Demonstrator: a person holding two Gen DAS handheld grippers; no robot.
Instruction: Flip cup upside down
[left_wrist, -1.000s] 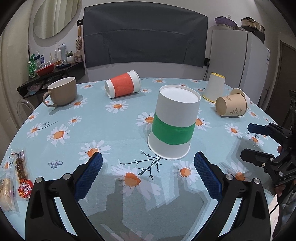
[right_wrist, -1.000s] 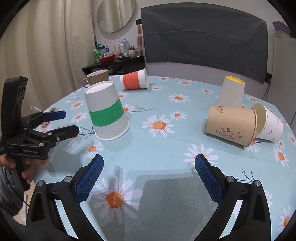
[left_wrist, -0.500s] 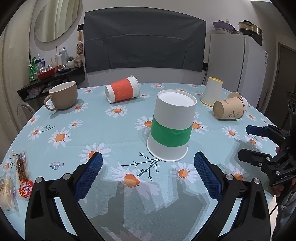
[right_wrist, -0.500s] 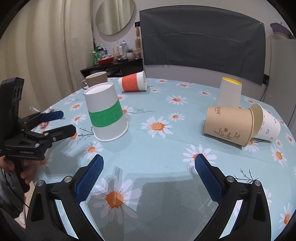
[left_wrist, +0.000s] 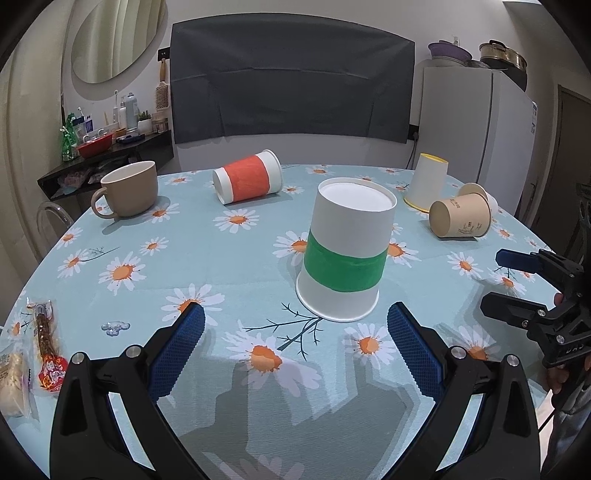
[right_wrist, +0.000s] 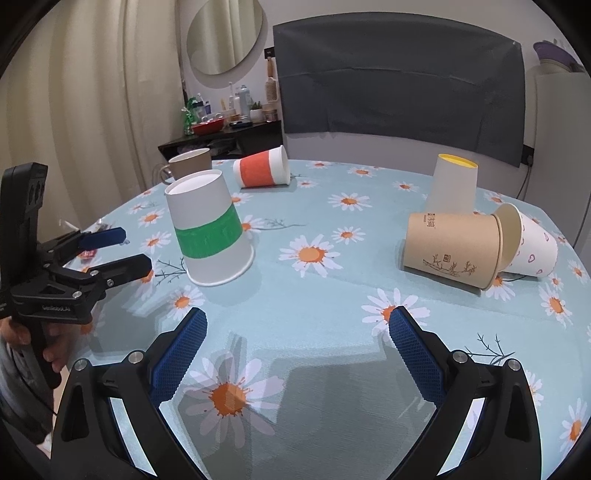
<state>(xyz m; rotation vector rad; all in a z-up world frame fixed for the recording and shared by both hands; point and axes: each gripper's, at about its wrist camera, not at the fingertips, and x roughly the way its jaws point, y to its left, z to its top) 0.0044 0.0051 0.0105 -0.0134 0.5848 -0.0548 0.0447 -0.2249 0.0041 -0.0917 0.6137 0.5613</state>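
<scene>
A white paper cup with a green band (left_wrist: 347, 251) stands upside down on the daisy tablecloth (left_wrist: 229, 266); it also shows in the right wrist view (right_wrist: 208, 232). My left gripper (left_wrist: 295, 325) is open and empty, just short of the cup, which sits ahead between the fingers. It appears in the right wrist view (right_wrist: 110, 251) left of the cup. My right gripper (right_wrist: 295, 328) is open and empty over bare cloth; it shows in the left wrist view (left_wrist: 517, 280) at the right edge.
An orange-banded cup (left_wrist: 247, 181) lies on its side at the back. A beige mug (left_wrist: 127, 188) stands at the back left. A yellow-rimmed cup (right_wrist: 452, 184) stands inverted; a brown cup (right_wrist: 454, 251) and a heart-print cup (right_wrist: 532, 247) lie beside it. Snack packets (left_wrist: 46, 347) lie at the left edge.
Both grippers have drawn back and risen slightly from the green-banded cup, which looks a little farther away. The cup stays upside down and still.
</scene>
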